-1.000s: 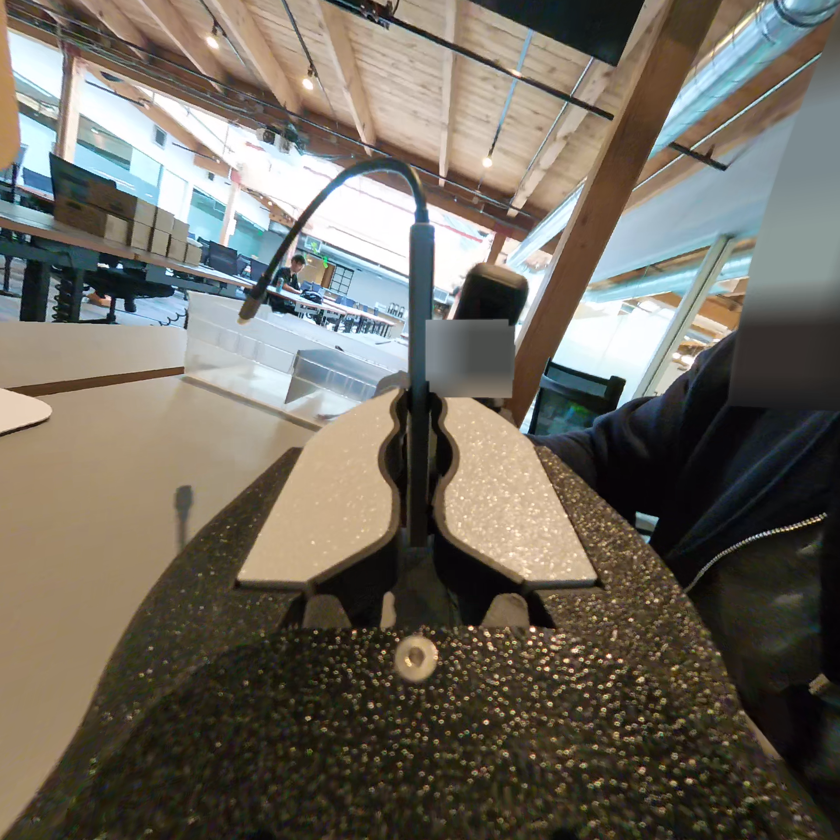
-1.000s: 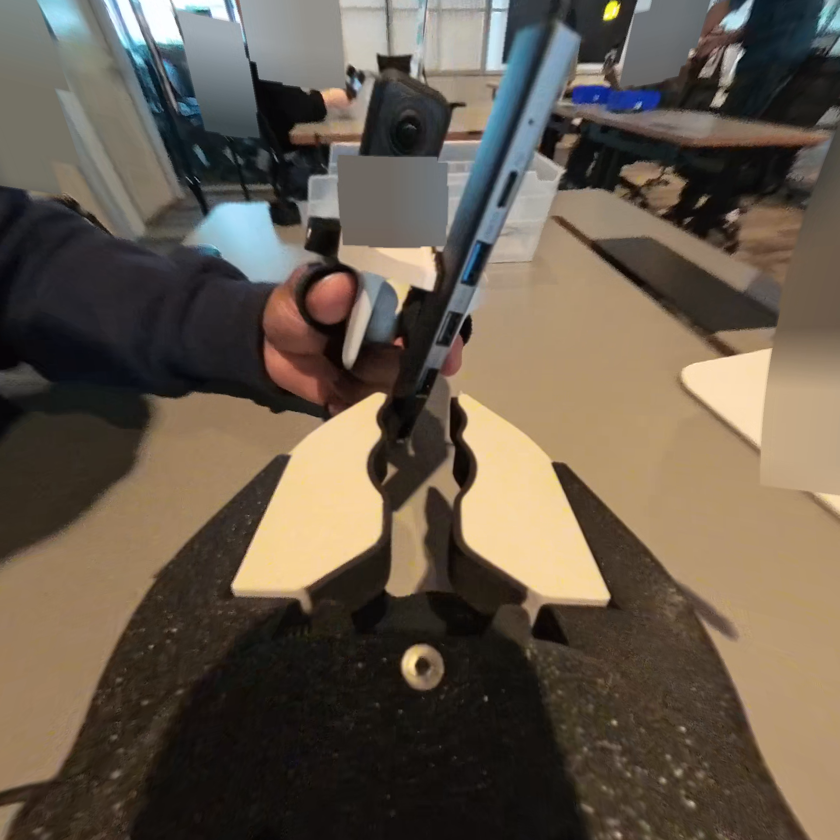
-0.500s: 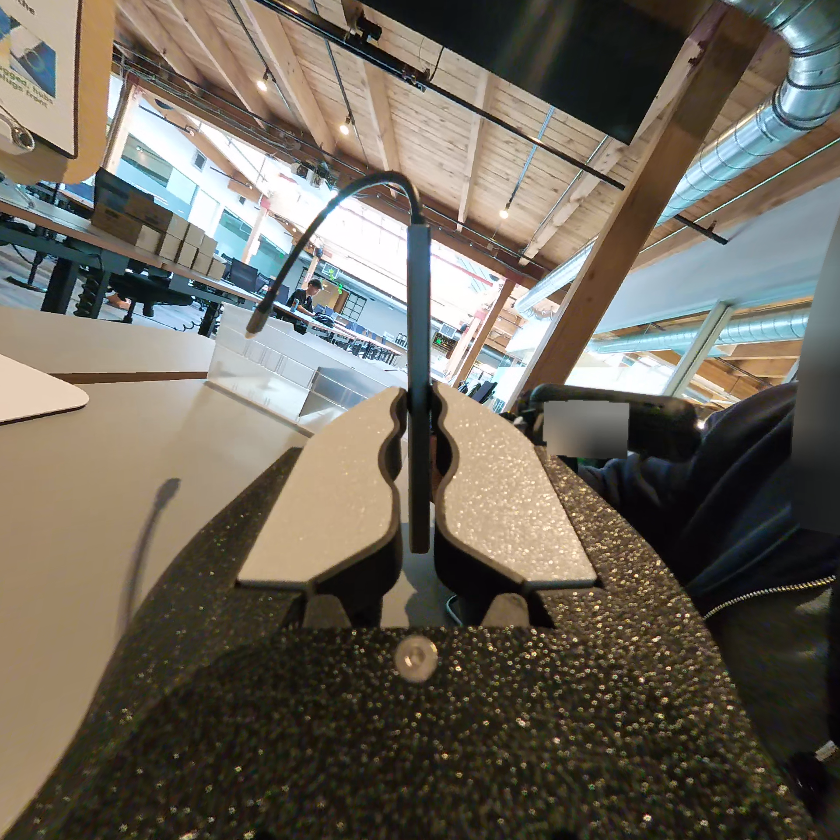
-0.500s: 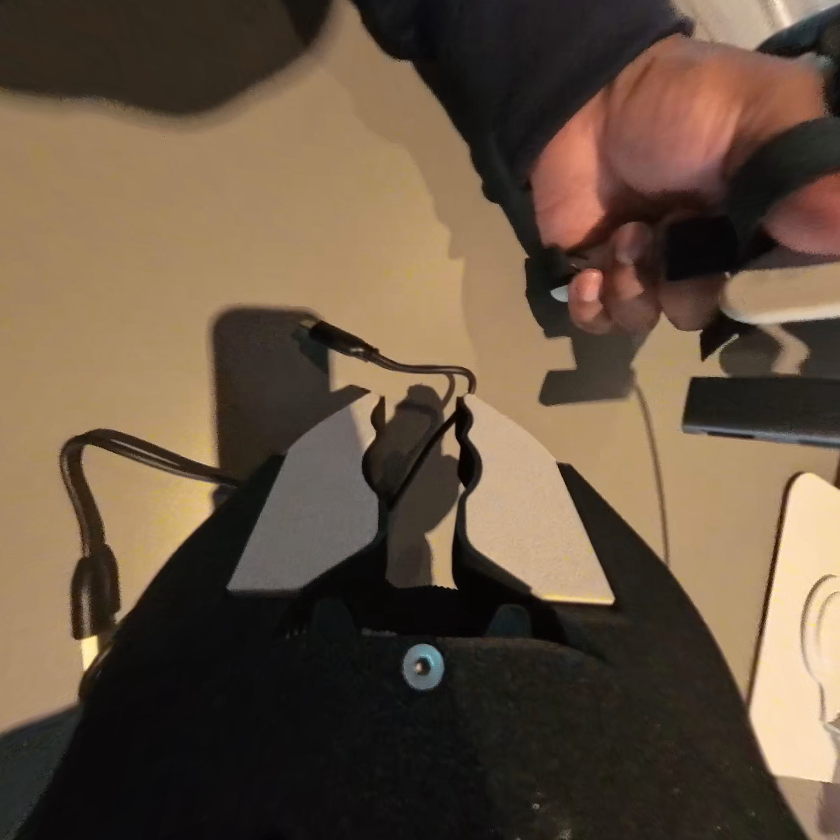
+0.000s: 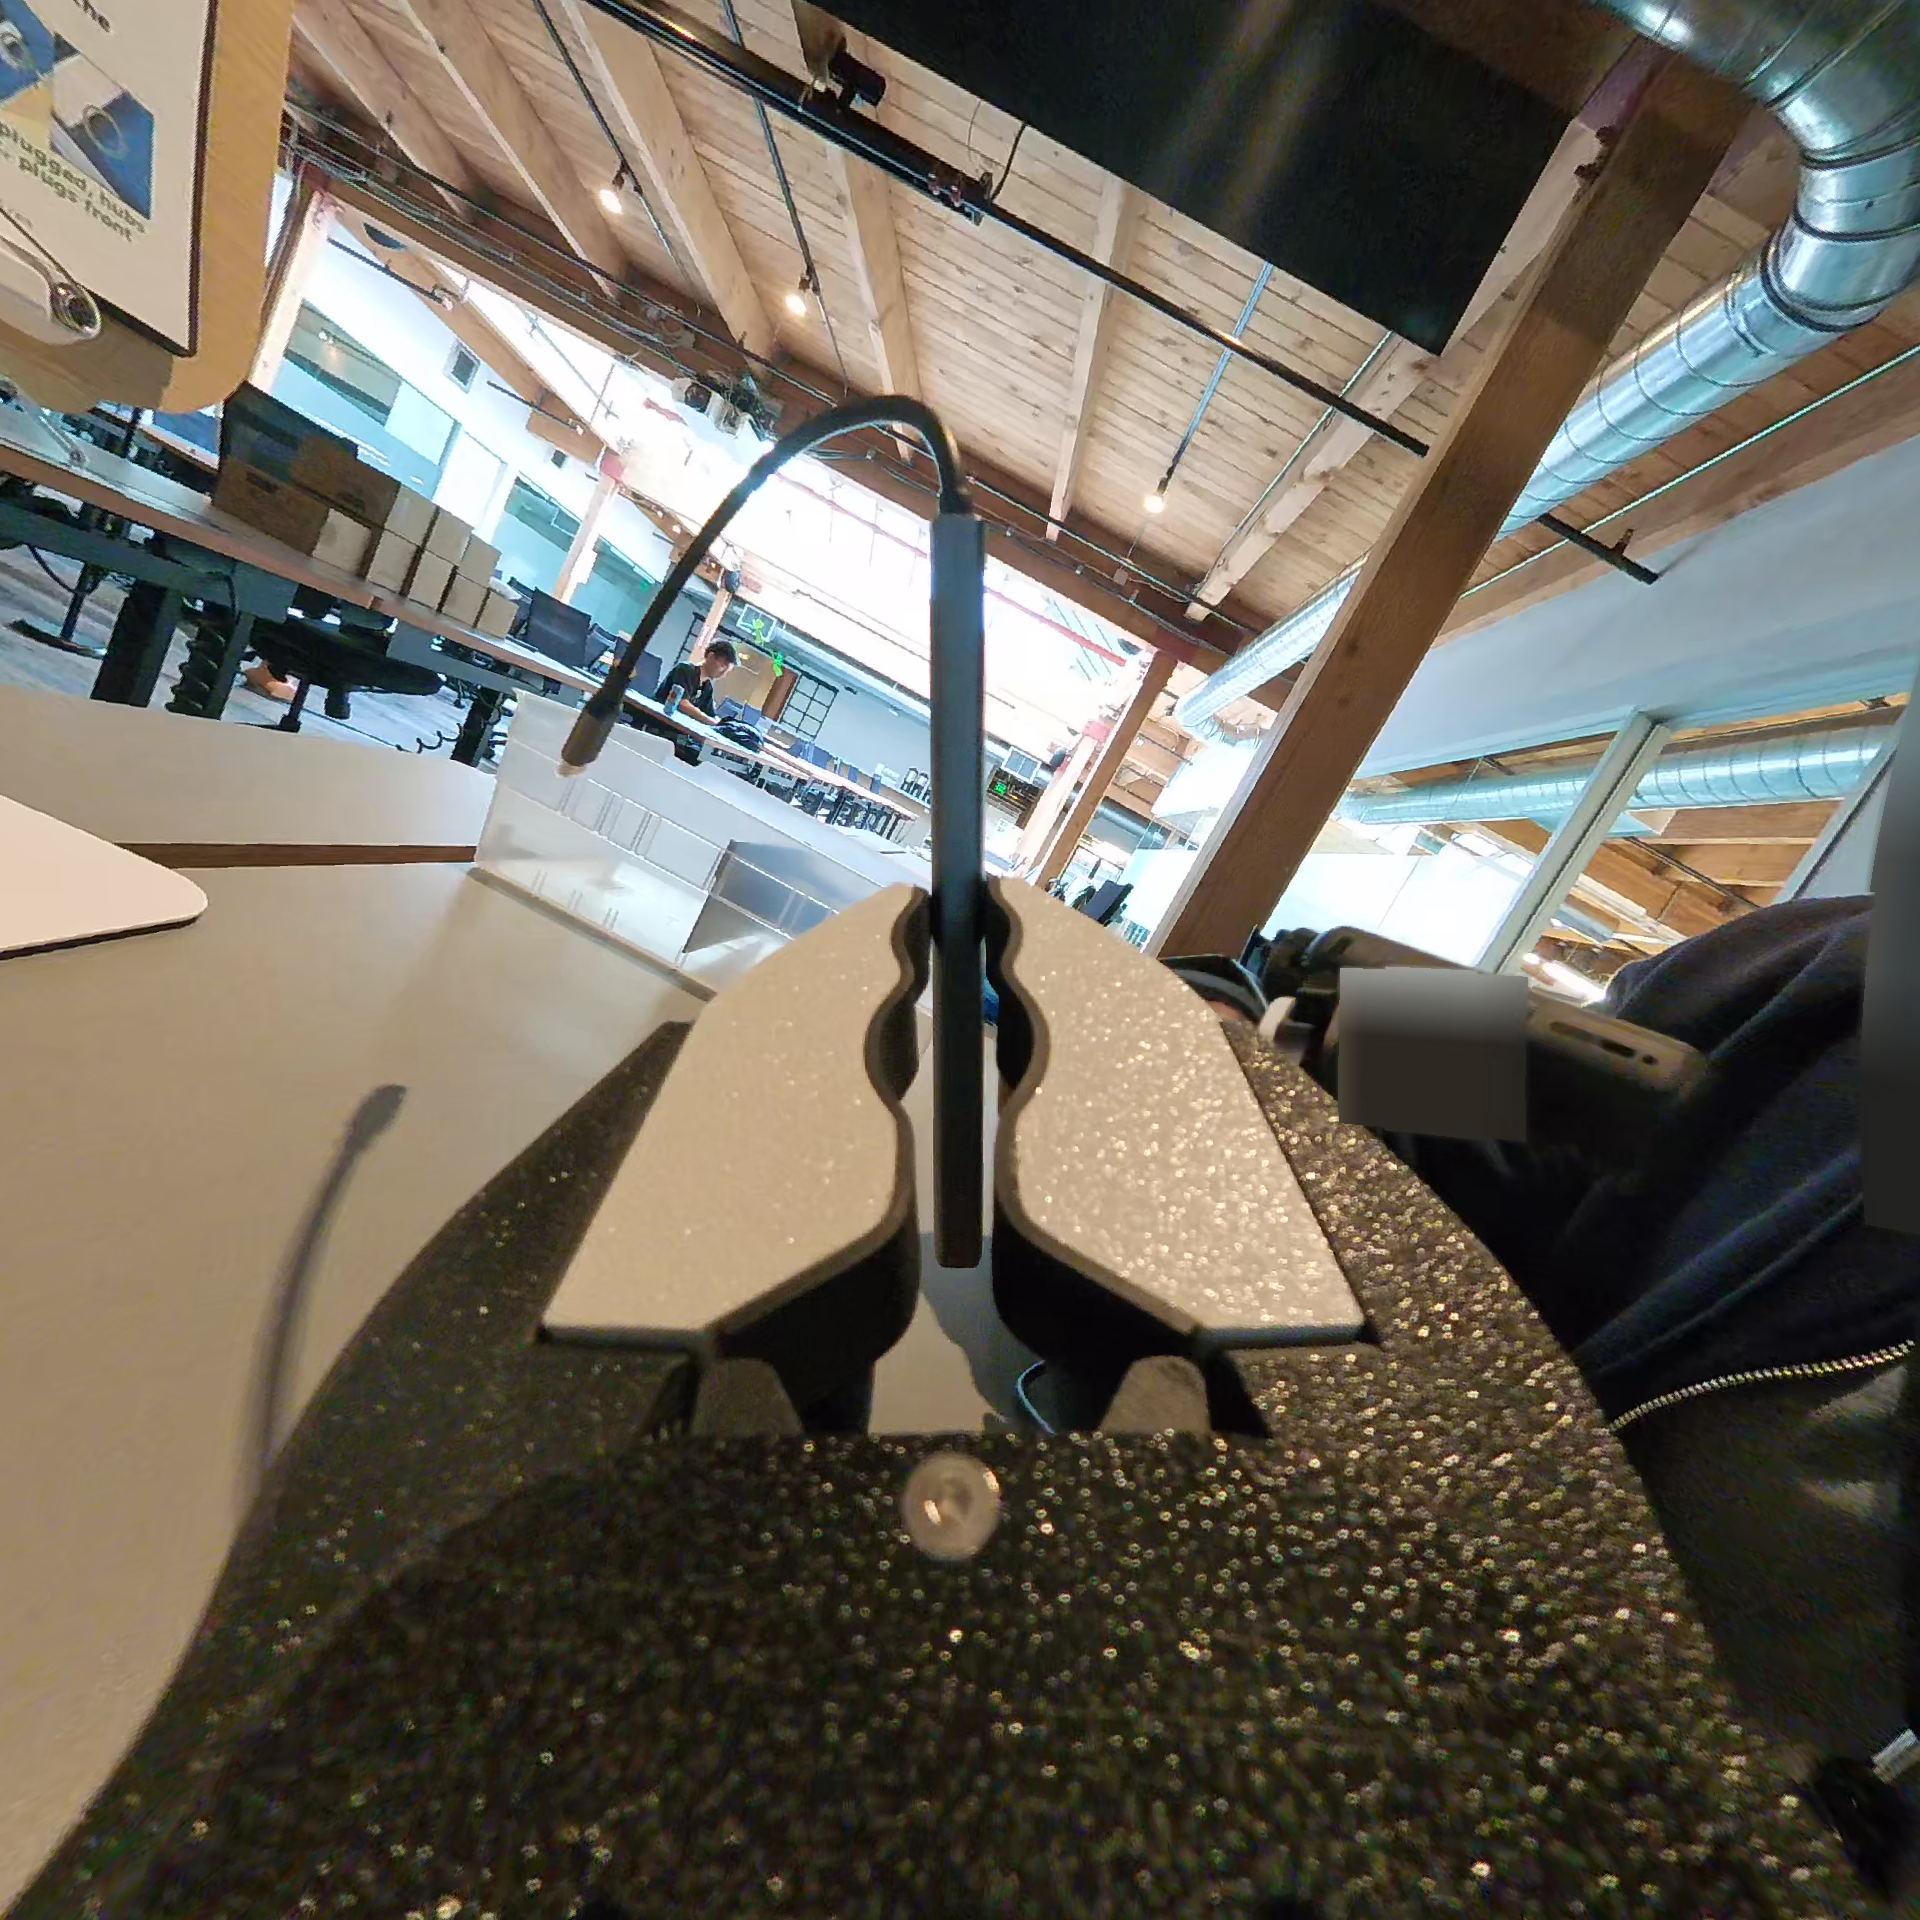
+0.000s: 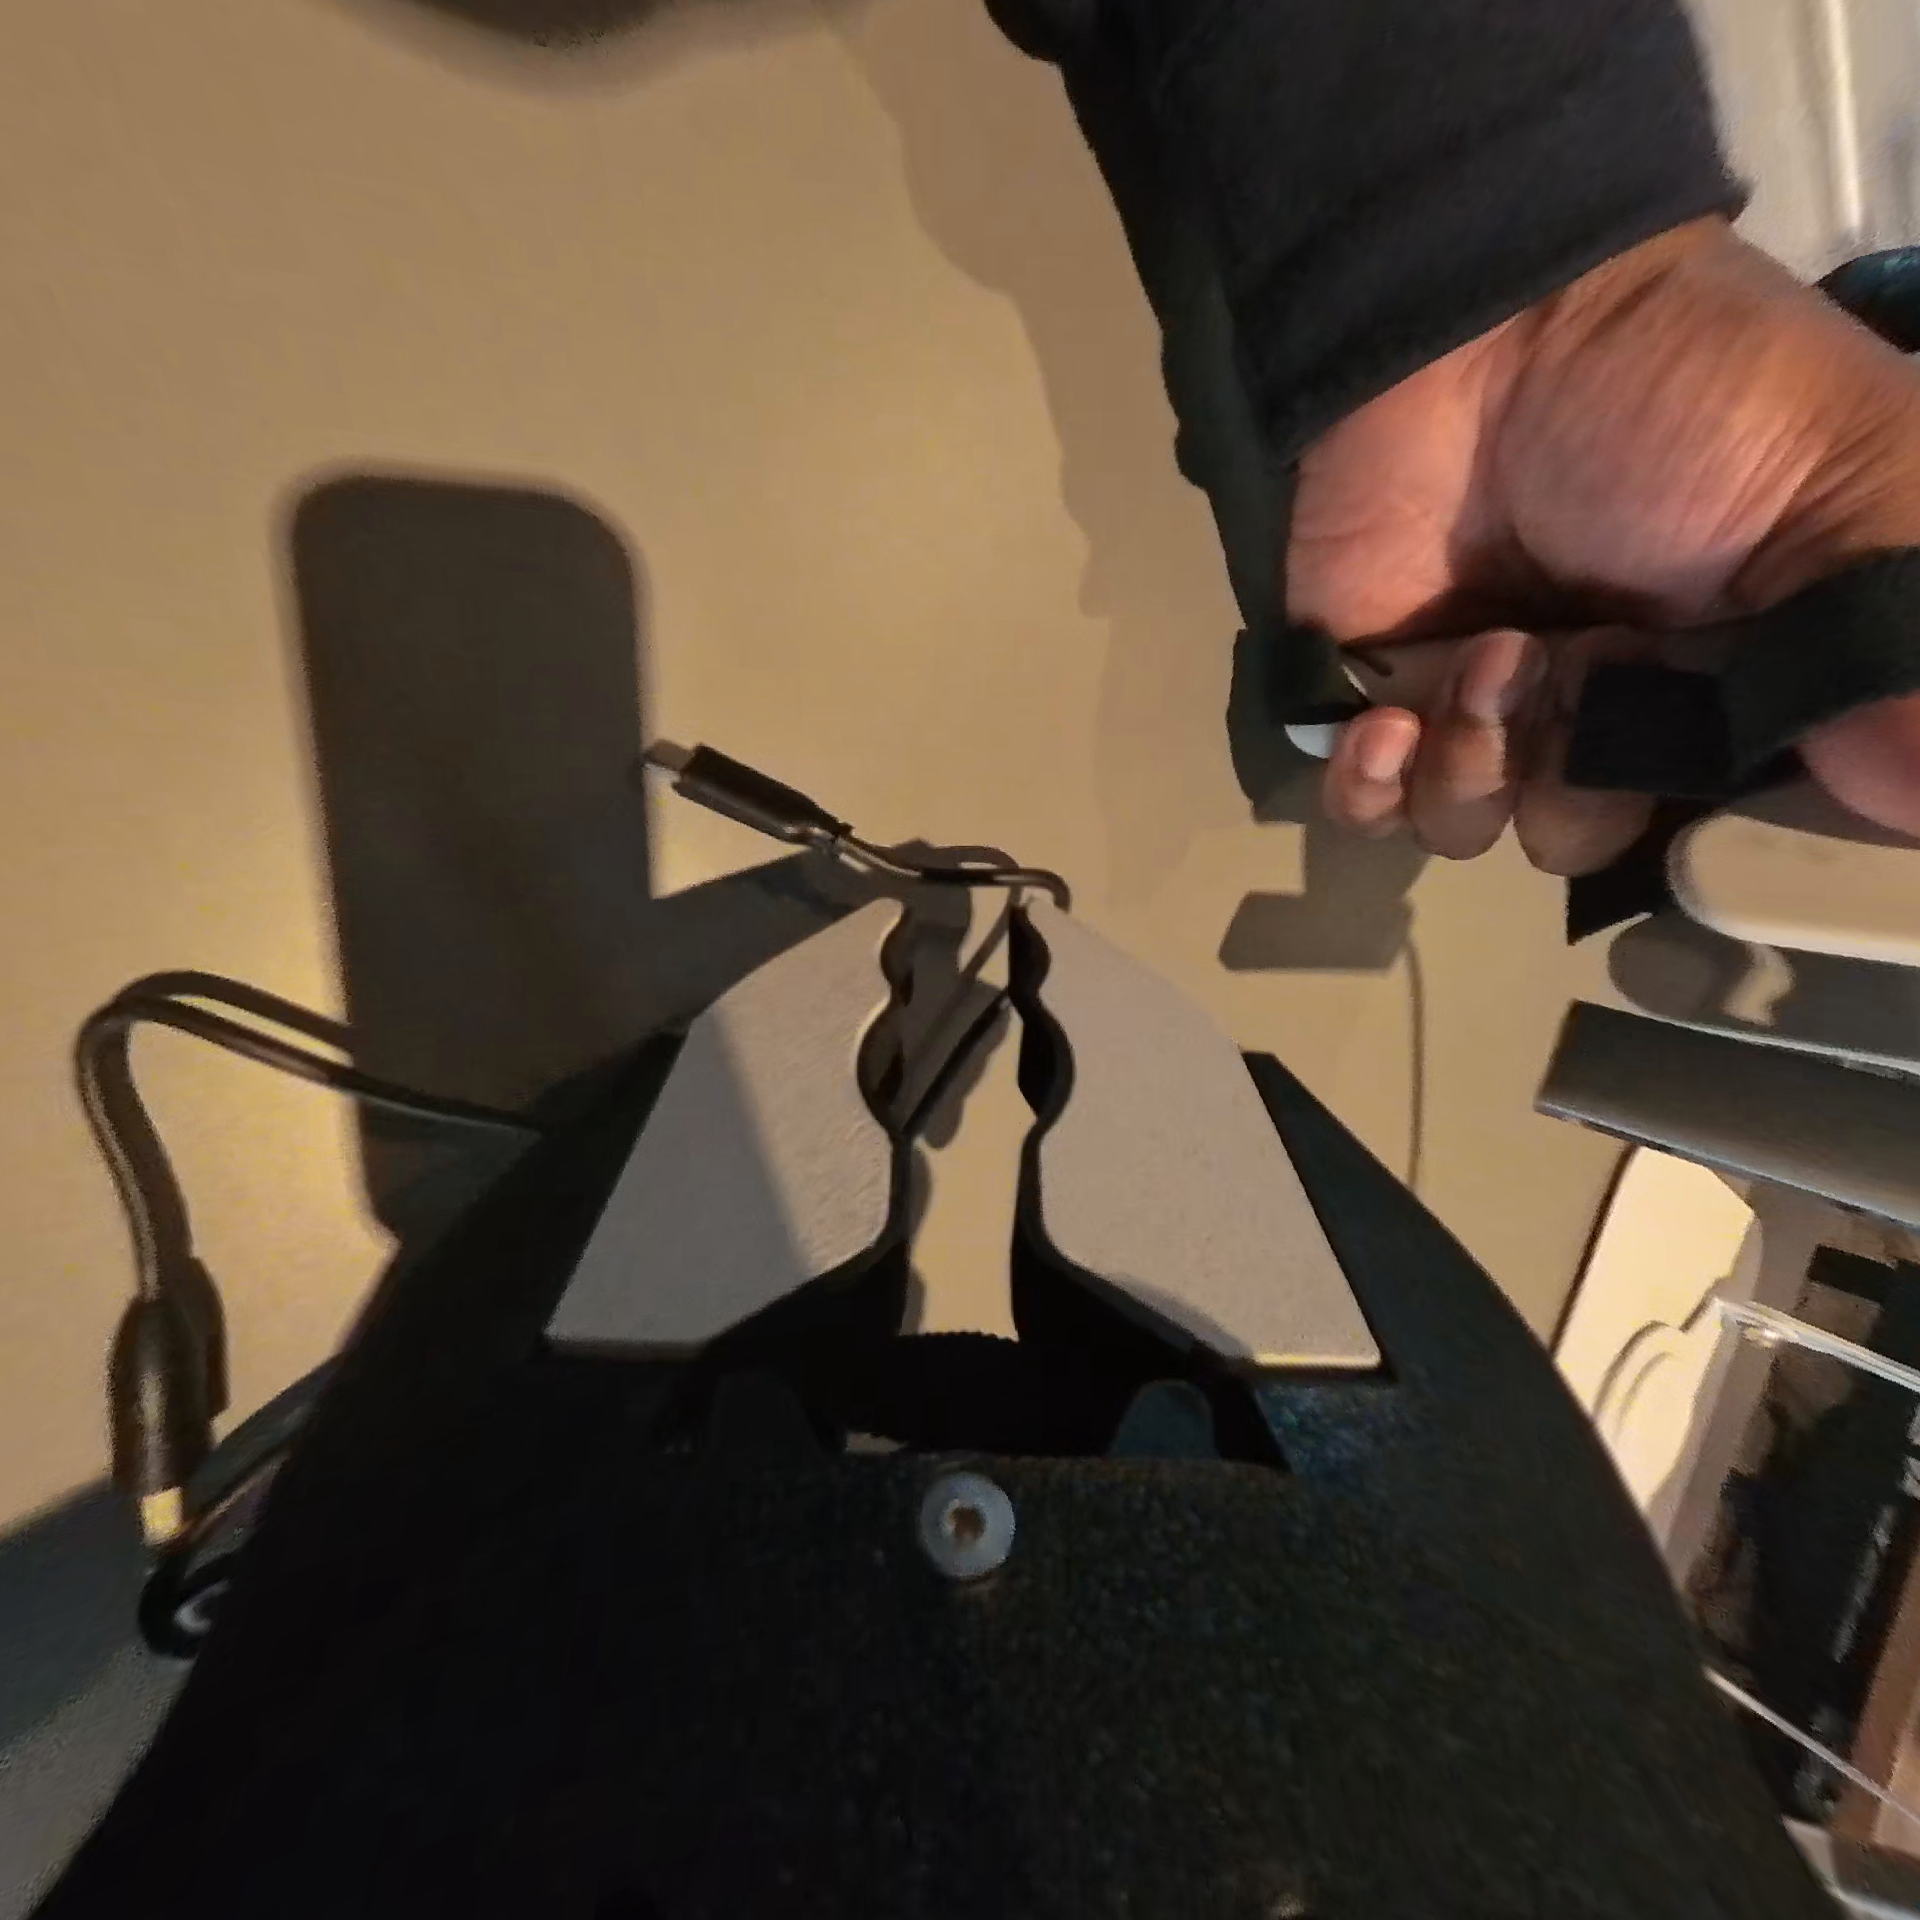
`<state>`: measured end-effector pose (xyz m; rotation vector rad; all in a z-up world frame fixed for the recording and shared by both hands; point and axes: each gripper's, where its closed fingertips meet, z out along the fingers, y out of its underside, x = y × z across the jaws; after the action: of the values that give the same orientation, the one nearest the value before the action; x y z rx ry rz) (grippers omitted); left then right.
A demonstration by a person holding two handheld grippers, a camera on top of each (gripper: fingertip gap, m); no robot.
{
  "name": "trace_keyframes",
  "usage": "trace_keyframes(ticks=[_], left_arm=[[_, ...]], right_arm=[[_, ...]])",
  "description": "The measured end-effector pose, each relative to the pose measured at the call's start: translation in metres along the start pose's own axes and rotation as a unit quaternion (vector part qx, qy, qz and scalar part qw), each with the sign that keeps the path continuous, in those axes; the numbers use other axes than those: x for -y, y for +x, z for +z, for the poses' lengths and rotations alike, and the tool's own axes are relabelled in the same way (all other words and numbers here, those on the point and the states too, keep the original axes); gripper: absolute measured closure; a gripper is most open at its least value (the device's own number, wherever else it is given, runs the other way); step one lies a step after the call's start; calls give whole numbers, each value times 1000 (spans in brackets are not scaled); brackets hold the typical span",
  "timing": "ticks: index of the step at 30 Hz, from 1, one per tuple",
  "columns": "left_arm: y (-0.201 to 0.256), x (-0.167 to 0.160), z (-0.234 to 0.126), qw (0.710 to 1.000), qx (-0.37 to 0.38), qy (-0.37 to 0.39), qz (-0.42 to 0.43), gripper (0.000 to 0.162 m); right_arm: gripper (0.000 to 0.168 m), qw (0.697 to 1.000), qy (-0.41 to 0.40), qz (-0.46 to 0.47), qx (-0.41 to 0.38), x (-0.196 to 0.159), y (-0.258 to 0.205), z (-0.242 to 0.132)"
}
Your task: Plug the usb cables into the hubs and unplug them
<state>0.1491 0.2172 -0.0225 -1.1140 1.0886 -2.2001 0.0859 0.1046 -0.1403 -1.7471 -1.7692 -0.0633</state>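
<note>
In the right wrist view, the right tool points down at the tan surface. Its jaws stand only narrowly apart with a thin cable crossing at the tips. Whether they actually pinch it I cannot tell, since the gap looks wider than the wire. The cable's small plug sticks out just beyond the fingertips, up and to the left, and is not held itself. That is the first risk: gripped by the wire alone, the plug can swivel or slide and meet a port crooked. A thicker black cable loops at the left edge, near enough to snag on a swing. Farther right, the person's hand grips the other handle.

In the left wrist view, the left tool is clamped on a slim dark hub, held upright and edge-on with most of its length above the fingers. Push on it far from the grip and it may pivot or slip (a narrow hold on a long lever). The hub's own lead arches over, and its connector hangs free in the air, where it could catch the incoming cable.
</note>
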Motion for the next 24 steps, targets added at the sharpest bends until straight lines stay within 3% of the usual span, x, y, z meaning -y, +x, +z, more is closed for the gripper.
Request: trace_keyframes(ticks=[6,11,24], left_arm=[[0,0,0,1000,0,1,-2,153],[0,0,0,1000,0,1,-3,153],[-1,1,-1,1000,2,2,-5,153]], right_arm=[[153,1000,6,-24,11,22,-8,-7],[152,997,-51,-39,45,8,-24,7],[150,992,-87,-82,35,11,-27,8]])
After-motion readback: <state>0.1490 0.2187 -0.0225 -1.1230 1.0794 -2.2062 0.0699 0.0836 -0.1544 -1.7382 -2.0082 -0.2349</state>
